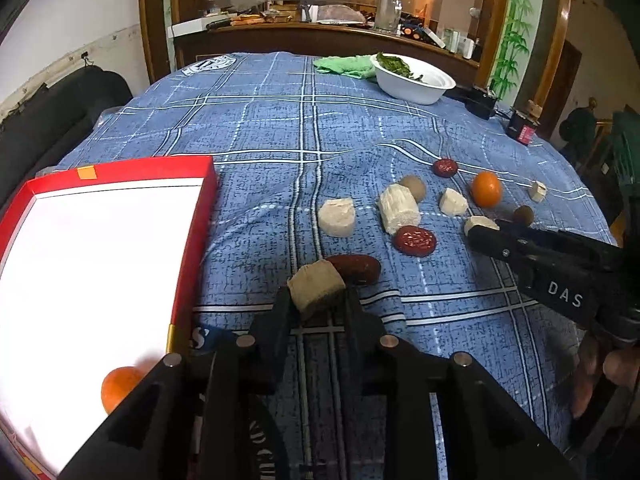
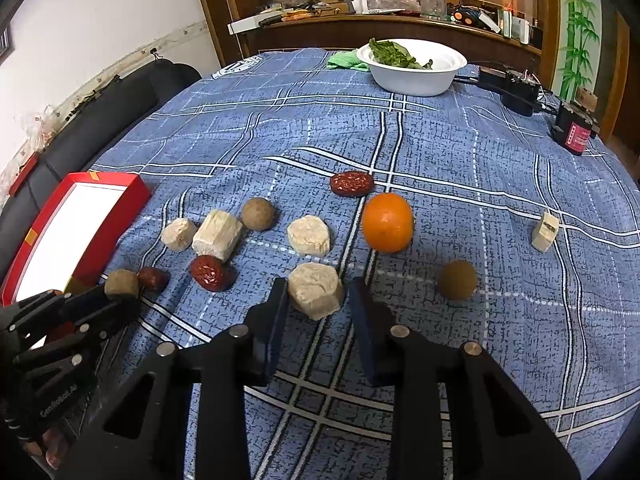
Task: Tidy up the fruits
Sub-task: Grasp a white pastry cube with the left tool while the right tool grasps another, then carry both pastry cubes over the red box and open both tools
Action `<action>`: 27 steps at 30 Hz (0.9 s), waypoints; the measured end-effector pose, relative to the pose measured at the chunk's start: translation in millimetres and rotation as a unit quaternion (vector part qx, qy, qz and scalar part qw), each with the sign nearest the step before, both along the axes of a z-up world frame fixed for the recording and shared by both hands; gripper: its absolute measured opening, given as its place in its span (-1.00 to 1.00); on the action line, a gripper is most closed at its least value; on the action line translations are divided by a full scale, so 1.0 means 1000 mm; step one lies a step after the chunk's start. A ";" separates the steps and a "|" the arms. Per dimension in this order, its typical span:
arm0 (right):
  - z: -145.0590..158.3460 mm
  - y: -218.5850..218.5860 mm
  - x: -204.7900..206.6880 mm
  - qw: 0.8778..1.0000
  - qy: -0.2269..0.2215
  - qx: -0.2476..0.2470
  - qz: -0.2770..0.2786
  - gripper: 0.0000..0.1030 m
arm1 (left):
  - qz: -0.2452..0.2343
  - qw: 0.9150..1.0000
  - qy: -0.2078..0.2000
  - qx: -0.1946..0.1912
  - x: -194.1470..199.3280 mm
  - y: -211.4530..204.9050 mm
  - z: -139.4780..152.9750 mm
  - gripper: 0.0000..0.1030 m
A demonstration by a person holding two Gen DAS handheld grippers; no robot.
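My left gripper (image 1: pixel 318 300) is shut on a tan fruit chunk (image 1: pixel 316 287), just right of the red box (image 1: pixel 108 184); it also shows in the right wrist view (image 2: pixel 122 283). An orange (image 1: pixel 118 388) lies in the box. My right gripper (image 2: pixel 318 292) is open around a pale chunk (image 2: pixel 315 290) on the cloth, jaws not touching it. Loose on the blue cloth are an orange (image 2: pixel 387 222), several red dates (image 2: pixel 352 184), pale chunks (image 2: pixel 309 235) and brown round fruits (image 2: pixel 457 280).
A white bowl (image 2: pixel 412 76) with greens and a green rag (image 2: pixel 344 60) stand at the far side. Black devices (image 2: pixel 516 92) and a small red-labelled box (image 2: pixel 574 130) sit far right. A dark sofa (image 2: pixel 120 92) runs along the left.
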State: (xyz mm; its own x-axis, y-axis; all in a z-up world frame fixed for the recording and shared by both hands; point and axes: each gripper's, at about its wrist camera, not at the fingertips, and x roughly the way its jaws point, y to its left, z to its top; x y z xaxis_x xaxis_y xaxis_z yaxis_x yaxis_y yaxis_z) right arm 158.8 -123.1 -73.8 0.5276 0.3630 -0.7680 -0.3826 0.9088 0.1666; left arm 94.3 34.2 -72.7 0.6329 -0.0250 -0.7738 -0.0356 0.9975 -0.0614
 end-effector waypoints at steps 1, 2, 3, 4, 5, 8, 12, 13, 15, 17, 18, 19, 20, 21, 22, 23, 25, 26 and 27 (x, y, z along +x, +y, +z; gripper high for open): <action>0.000 0.000 0.000 1.000 0.000 0.000 0.000 -0.36 | -0.002 1.000 -0.001 0.002 -0.001 -0.001 0.000 -0.54; 0.000 0.000 0.000 1.000 0.000 0.001 0.000 -0.36 | -0.003 1.000 -0.004 -0.001 -0.003 0.000 0.002 -0.54; 0.000 0.000 0.000 1.000 0.000 0.001 0.000 -0.36 | -0.004 1.000 -0.007 -0.007 -0.005 0.000 0.004 -0.54; 0.000 -0.001 0.000 1.000 0.001 0.002 0.000 -0.36 | -0.006 1.000 -0.012 -0.011 -0.008 0.000 0.008 -0.54; 0.000 -0.001 0.000 1.000 0.000 0.002 0.000 -0.36 | -0.009 1.000 -0.015 -0.013 -0.012 0.000 0.011 -0.54; 0.001 0.000 -0.002 1.000 -0.005 -0.003 0.000 -0.36 | -0.013 0.999 -0.024 -0.025 -0.025 0.002 0.020 -0.54; 0.009 -0.001 -0.011 1.000 -0.009 -0.002 -0.002 -0.36 | -0.013 0.998 -0.040 -0.036 -0.048 0.009 0.033 -0.54; 0.013 -0.001 -0.016 1.000 -0.012 0.000 -0.001 -0.36 | -0.011 0.998 -0.045 -0.039 -0.054 0.012 0.037 -0.54; 0.020 -0.002 -0.028 1.000 -0.015 0.007 0.000 -0.36 | -0.003 0.997 -0.058 -0.041 -0.069 0.022 0.044 -0.54; 0.027 -0.002 -0.039 1.000 -0.020 0.014 0.000 -0.36 | 0.005 0.997 -0.066 -0.040 -0.080 0.030 0.048 -0.54; 0.031 -0.002 -0.046 1.000 -0.022 0.019 0.000 -0.36 | 0.009 0.997 -0.071 -0.039 -0.086 0.036 0.050 -0.54; 0.035 -0.003 -0.054 0.999 -0.025 0.026 0.001 -0.36 | 0.014 0.996 -0.074 -0.040 -0.091 0.041 0.051 -0.54; 0.038 -0.003 -0.061 0.999 -0.029 0.029 0.001 -0.36 | 0.022 0.996 -0.077 -0.041 -0.097 0.048 0.052 -0.54; 0.043 -0.003 -0.071 0.999 -0.034 0.033 0.000 -0.36 | 0.026 0.996 -0.079 -0.042 -0.100 0.054 0.052 -0.54; 0.045 -0.002 -0.077 0.999 -0.037 0.035 0.001 -0.36 | 0.031 0.995 -0.080 -0.043 -0.103 0.058 0.053 -0.54; 0.047 -0.002 -0.084 0.999 -0.039 0.037 0.003 -0.36 | 0.038 0.995 -0.084 -0.043 -0.108 0.065 0.054 -0.54; 0.055 0.001 -0.099 0.998 -0.051 0.039 0.006 -0.36 | 0.048 0.994 -0.089 -0.043 -0.113 0.074 0.055 -0.54; 0.058 0.002 -0.105 0.998 -0.055 0.040 0.008 -0.36 | 0.052 0.993 -0.092 -0.048 -0.115 0.079 0.056 -0.54; 0.062 0.005 -0.113 0.997 -0.061 0.043 0.011 -0.36 | 0.057 0.993 -0.096 -0.048 -0.118 0.085 0.057 -0.54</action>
State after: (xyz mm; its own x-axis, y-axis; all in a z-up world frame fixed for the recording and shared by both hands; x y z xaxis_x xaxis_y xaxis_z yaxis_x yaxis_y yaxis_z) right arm 46.0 -118.5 -11.5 0.6067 0.4371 -0.6640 -0.4244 0.8844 0.1943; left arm -23.9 119.0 -15.7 0.7717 -0.0114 -0.6359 -0.1271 0.9769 -0.1718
